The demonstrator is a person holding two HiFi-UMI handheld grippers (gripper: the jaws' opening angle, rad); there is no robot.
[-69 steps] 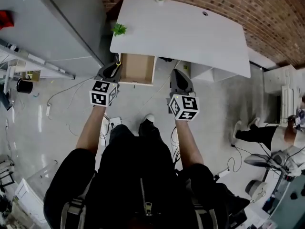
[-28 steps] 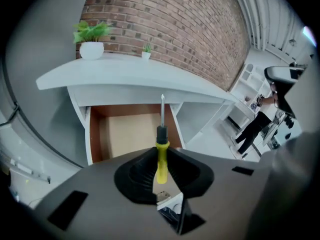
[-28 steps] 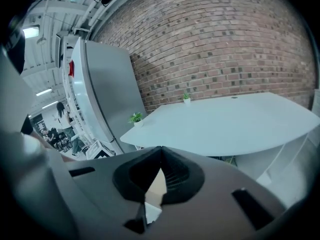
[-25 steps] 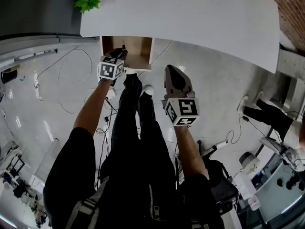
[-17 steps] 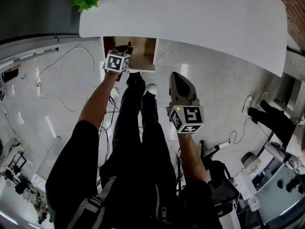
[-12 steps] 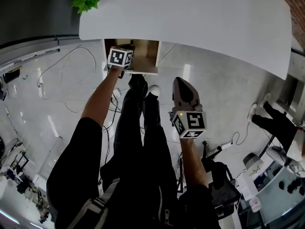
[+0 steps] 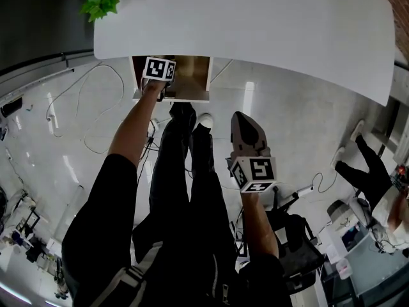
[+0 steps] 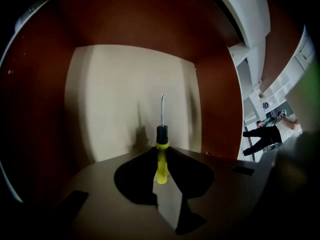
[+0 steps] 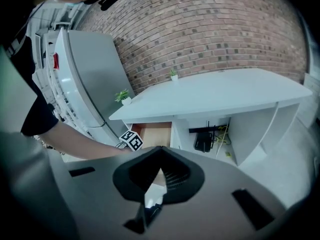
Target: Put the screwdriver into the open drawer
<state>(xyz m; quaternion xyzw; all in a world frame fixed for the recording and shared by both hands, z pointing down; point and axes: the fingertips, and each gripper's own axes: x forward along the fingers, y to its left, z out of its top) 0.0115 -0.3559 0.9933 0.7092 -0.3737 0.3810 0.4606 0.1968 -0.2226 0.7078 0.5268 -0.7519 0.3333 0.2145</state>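
A screwdriver [image 8: 161, 156] with a yellow handle and black collar is clamped in my left gripper [image 8: 161, 173]; its metal shaft points forward over the pale floor of the open drawer [image 8: 130, 94]. In the head view the left gripper [image 7: 160, 70] reaches over the wooden drawer [image 7: 190, 75] beneath the white desk [image 7: 255, 18]. My right gripper [image 7: 243, 121] hangs lower right above the floor, shut and empty. In the right gripper view, that gripper [image 9: 154, 180] faces the drawer [image 9: 156, 133] and the left gripper's marker cube [image 9: 131, 140] from a distance.
Reddish-brown drawer walls [image 8: 35, 99] close in on both sides of the left gripper. A small green plant [image 7: 99, 0] stands at the desk's left corner. Cables [image 7: 96, 107] lie on the floor. A grey cabinet [image 9: 87, 79] stands left of the desk. Another person [image 7: 374, 171] is at the far right.
My left gripper has moved forward with the screwdriver, from in front of the drawer to over its inside. The right gripper has stayed behind, low and to the right.
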